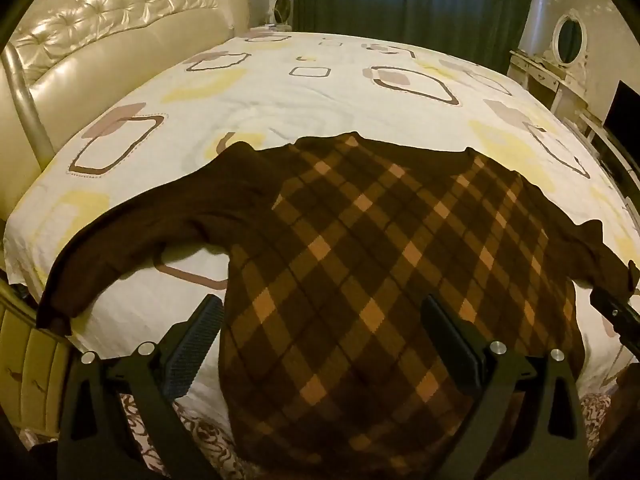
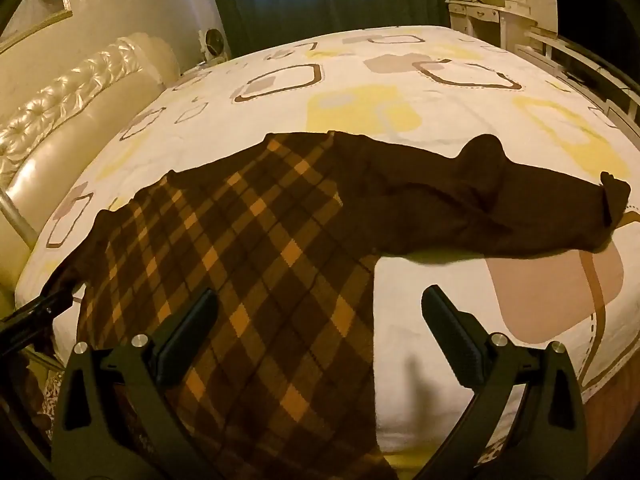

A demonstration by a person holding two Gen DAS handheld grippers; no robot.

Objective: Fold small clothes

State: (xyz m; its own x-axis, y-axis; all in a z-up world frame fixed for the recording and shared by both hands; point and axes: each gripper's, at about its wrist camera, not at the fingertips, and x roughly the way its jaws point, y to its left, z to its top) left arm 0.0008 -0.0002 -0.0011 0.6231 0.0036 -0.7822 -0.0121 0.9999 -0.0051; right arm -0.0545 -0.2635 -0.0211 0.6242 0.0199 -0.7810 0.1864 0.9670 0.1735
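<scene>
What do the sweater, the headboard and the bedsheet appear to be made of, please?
The sweater looks like a soft knit, perhaps wool or acrylic: matte, with a diamond check on the body and plain brown sleeves that drape limply. The headboard looks like cream leather or faux leather: glossy highlights and button tufting. The bedsheet looks like printed woven cotton or a blend: matte, lightly creased.

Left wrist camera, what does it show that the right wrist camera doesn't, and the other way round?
Only the left wrist view shows the sweater's left sleeve stretched toward the bed edge, and the open left gripper over the plaid hem.

Only the right wrist view shows the right sleeve whole, out to its cuff, and the open right gripper straddling the sweater's right edge.

Both show the sweater spread flat on the bed, the headboard, curtains and oval mirror.
</scene>
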